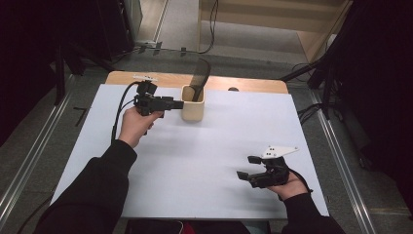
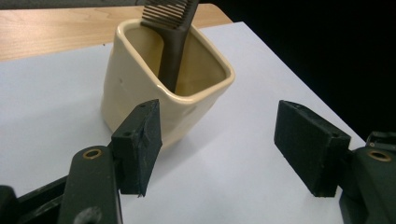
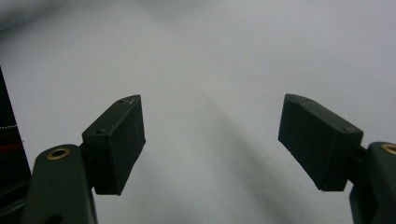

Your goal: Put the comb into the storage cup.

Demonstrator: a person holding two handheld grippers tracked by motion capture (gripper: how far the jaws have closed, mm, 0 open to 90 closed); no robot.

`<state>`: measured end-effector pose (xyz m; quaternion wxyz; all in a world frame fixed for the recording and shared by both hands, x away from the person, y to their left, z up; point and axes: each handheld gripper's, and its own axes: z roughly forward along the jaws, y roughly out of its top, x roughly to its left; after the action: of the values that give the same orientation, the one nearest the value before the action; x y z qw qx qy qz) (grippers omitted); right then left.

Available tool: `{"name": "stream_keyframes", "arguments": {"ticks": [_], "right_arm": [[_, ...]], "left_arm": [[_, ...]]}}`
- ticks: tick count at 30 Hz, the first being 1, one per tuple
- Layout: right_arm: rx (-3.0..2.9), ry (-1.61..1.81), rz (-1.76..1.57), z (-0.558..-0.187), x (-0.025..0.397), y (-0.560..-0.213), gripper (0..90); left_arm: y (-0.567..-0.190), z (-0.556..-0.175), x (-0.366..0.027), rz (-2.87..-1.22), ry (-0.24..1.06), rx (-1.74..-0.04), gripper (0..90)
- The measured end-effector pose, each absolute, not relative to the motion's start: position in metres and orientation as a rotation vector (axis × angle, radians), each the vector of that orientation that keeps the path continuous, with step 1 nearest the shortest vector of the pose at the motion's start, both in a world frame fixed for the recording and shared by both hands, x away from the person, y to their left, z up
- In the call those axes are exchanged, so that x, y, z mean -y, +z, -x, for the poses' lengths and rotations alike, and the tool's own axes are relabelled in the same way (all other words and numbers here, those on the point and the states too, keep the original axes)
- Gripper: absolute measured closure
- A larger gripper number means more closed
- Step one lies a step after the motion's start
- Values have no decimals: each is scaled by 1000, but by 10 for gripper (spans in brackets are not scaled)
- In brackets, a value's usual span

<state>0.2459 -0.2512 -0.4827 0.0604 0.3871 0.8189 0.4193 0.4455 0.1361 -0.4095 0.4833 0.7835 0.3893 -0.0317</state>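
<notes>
A cream, glossy ceramic cup [image 1: 193,108] with a squarish mouth and rounded corners stands upright near the far edge of the white sheet, close to the bare wooden strip of the table, left of the middle. Its rim is thick and smooth, the inside slightly darker. A dark plastic comb [image 1: 200,78] stands in it, handle down against the inner wall, leaning toward the far right, its toothed end [image 2: 169,13] sticking well above the rim.

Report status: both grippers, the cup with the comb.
Left gripper open, fingers just short of the cream cup. Black comb standing in cup. Right gripper open, holding nothing, over white table cover. Nothing in the way.
</notes>
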Motion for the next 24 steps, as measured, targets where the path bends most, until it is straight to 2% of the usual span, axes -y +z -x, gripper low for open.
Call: {"name": "stream_keyframes", "arguments": {"ticks": [24], "right_arm": [[-2479, 1258, -1182, -247, 252, -484, 211]], "left_arm": [[-424, -416, -138, -1943, -176, -904, 313]]}}
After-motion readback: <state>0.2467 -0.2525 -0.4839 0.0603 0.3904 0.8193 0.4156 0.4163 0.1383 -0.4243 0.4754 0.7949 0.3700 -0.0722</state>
